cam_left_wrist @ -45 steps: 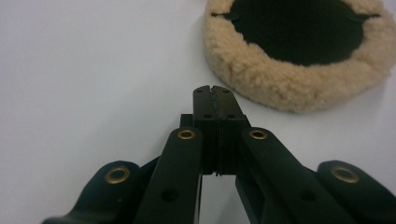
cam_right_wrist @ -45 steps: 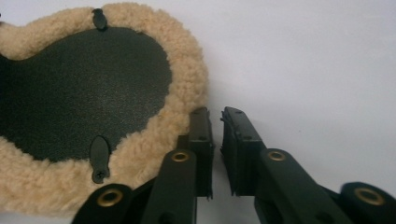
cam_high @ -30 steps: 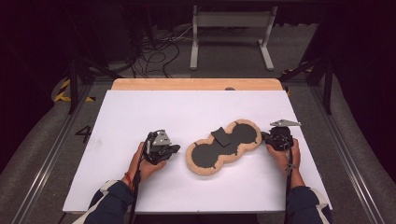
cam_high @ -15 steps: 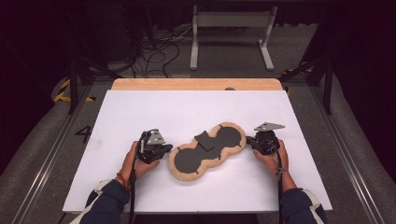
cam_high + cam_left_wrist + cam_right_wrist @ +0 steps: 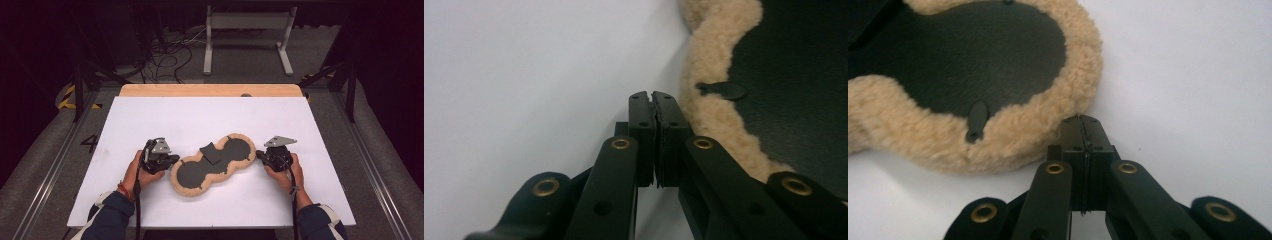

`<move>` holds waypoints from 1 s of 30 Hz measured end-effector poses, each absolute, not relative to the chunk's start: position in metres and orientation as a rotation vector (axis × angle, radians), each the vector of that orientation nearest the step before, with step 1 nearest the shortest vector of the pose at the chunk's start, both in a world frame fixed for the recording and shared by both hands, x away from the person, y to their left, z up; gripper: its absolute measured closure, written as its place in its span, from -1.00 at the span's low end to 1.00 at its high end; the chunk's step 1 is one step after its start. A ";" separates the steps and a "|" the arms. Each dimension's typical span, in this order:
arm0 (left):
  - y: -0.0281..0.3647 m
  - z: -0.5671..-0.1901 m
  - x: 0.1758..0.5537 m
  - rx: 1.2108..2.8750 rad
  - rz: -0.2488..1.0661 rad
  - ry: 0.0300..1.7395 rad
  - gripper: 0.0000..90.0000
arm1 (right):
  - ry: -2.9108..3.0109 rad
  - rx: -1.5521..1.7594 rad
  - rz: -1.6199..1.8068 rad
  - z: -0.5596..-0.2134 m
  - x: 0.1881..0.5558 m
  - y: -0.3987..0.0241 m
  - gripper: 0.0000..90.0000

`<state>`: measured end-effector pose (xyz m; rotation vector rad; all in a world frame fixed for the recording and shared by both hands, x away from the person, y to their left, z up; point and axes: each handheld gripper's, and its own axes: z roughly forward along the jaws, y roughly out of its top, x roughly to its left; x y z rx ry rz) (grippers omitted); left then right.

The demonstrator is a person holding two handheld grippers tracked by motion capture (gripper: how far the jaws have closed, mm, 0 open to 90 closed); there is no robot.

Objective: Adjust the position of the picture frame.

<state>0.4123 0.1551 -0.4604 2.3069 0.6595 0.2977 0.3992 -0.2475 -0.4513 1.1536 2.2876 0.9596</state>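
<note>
1. Fleece-edged pad (image 5: 212,163), peanut-shaped, tan pile rim around two dark leather-like lobes; lies flat on the white table (image 5: 150,120), slanting from lower left to upper right, near the person's edge. A small dark flap (image 5: 210,152) sits folded over its narrow waist.

2. Change since a second ago: the pad has travelled leftward across the table and somewhat nearer the person, both hands going with it; the right hand covered the greater stretch. Its slant is much as it was.

3. Meaning, as judged: the pad is being slid or nudged into a new position rather than lifted, pushed from the right end and steadied at the left. Repositioning looks underway, not finished.

4. Left gripper (image 5: 653,97): jaws together, nothing between them. Tips rest low over the table just beside the pad's fleece rim (image 5: 709,75); whether they touch the pile cannot be told. In the high view the left gripper (image 5: 170,161) stands at the pad's lower left end.

5. Right gripper (image 5: 1083,122): jaws together, nothing clamped. Tips sit against or just beside the fleece edge (image 5: 1038,135) of the upper right lobe, near a small dark tab (image 5: 977,120); contact looks likely but is not certain. High view places the right gripper (image 5: 261,156) at that end.
</note>
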 end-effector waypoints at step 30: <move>0.152 -0.459 0.354 2.362 0.155 0.491 0.98 | 2.393 0.999 0.956 -0.449 0.371 -0.181 1.00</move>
